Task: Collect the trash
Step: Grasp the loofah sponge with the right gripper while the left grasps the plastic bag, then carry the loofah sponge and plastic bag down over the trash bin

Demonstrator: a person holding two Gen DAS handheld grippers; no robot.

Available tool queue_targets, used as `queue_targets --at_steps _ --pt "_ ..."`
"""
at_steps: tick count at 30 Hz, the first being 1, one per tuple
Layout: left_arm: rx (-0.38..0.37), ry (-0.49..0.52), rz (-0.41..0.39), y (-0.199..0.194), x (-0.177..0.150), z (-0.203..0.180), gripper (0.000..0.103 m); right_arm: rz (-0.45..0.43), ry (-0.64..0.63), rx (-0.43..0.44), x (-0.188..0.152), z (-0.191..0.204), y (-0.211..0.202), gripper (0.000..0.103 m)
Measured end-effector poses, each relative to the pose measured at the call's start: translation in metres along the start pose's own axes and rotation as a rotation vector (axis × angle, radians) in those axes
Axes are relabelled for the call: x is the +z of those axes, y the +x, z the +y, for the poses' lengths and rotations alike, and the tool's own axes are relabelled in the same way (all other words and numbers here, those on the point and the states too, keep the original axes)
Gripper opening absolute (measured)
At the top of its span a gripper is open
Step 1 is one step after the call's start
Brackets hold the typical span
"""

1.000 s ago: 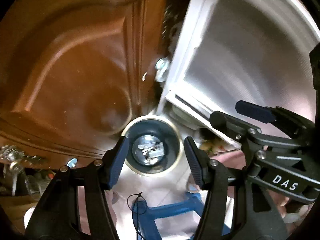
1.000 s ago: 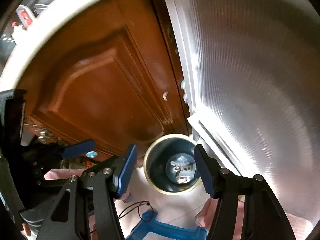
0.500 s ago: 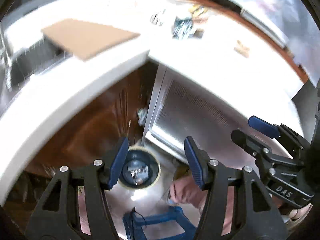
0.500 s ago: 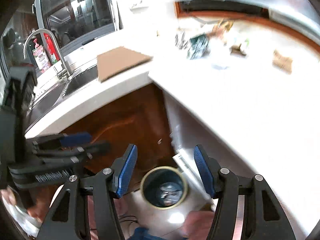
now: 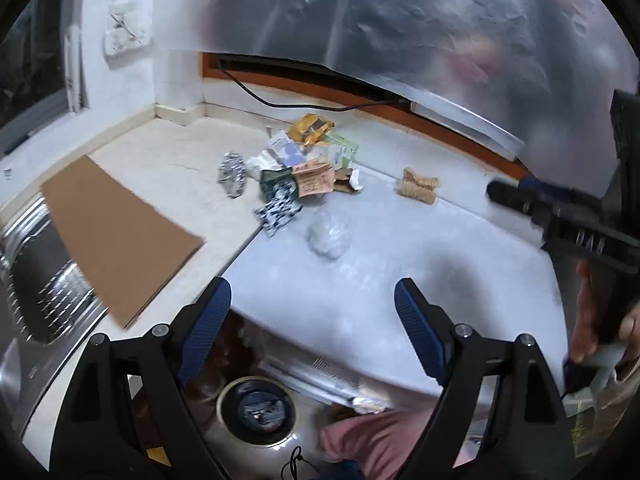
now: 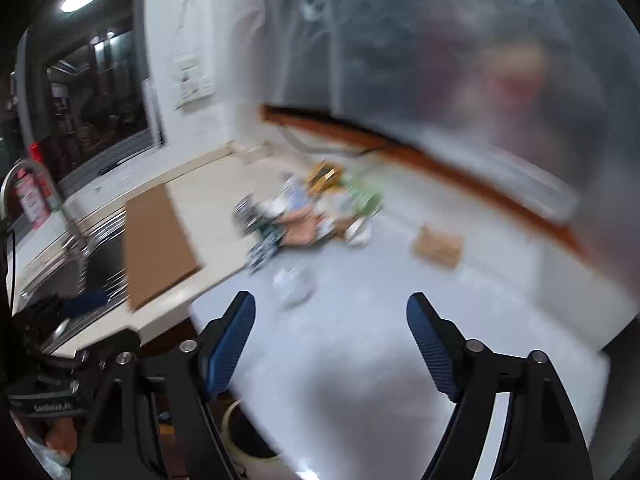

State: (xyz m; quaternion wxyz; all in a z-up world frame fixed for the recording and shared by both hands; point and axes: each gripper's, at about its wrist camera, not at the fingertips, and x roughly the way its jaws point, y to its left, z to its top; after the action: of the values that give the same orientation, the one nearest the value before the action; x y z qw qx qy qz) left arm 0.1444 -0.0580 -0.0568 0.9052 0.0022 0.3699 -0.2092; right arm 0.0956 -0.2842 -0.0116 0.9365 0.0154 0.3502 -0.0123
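Left view: my left gripper (image 5: 308,320) empty, jaws opening, above the counter edge (image 5: 360,312). Trash pile (image 5: 300,172) well ahead, crumpled plastic (image 5: 329,233) nearest; bin (image 5: 256,404) on floor below. Next, I judge: reach in, grab plastic

Right view (blurred): my right gripper (image 6: 332,340) also opening, empty; cardboard sheet (image 6: 158,248) left, clear of path

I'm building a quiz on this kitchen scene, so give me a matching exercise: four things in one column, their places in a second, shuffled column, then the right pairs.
Things:
1. cardboard sheet
2. trash bin
3. clear plastic wad
4. straw-coloured bundle

Places:
A. on the floor below the counter
B. alone, right of the trash pile
C. overhanging the sink
D. on the counter, just in front of the pile

Pairs: 1-C, 2-A, 3-D, 4-B
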Motion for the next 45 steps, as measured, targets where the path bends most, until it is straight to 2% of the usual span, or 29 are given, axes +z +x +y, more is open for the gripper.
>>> queue_targets --at_steps 5,9,13,17,22,26,29,32,34,38,39,40,45 --pt "0.025 -0.012 0.026 0.061 0.037 -0.010 0.082 -0.017 -0.009 -0.070 0.062 -0.053 0.033 0.080" --pt "0.024 -0.058 0.068 0.113 0.053 -0.005 0.082 0.025 -0.002 -0.096 0.092 -0.095 0.091 0.080" --pt "0.026 -0.070 0.117 0.159 0.059 -0.004 0.082 0.089 -0.032 -0.121 0.094 -0.114 0.148 0.080" --pt "0.021 -0.096 0.171 0.196 0.056 -0.002 0.081 0.146 -0.082 -0.185 0.084 -0.123 0.199 0.080" --pt "0.029 -0.107 0.235 0.236 0.049 -0.005 0.076 0.203 -0.088 -0.234 0.073 -0.136 0.246 0.080" --pt "0.014 -0.129 0.269 0.255 0.043 -0.005 0.071 0.236 -0.109 -0.266 0.062 -0.137 0.278 0.080" --pt "0.011 -0.134 0.288 0.266 0.039 -0.006 0.063 0.265 -0.129 -0.289 0.056 -0.140 0.299 0.077" --pt "0.007 -0.136 0.295 0.273 0.037 -0.006 0.058 0.294 -0.119 -0.277 0.052 -0.143 0.317 0.075" --pt "0.003 -0.139 0.297 0.276 0.036 -0.005 0.051 0.307 -0.133 -0.288 0.047 -0.145 0.324 0.074" --pt "-0.002 -0.141 0.290 0.279 0.036 -0.006 0.044 0.331 -0.124 -0.280 0.039 -0.153 0.330 0.061" --pt "0.004 -0.137 0.284 0.278 0.036 -0.007 0.042 0.324 -0.115 -0.269 0.038 -0.155 0.330 0.056" --pt "0.009 -0.132 0.277 0.279 0.036 -0.009 0.040 0.315 -0.101 -0.257 0.037 -0.159 0.328 0.046" --pt "0.048 -0.095 0.233 0.269 0.036 -0.018 0.035 0.293 -0.041 -0.232 0.036 -0.169 0.318 0.039"
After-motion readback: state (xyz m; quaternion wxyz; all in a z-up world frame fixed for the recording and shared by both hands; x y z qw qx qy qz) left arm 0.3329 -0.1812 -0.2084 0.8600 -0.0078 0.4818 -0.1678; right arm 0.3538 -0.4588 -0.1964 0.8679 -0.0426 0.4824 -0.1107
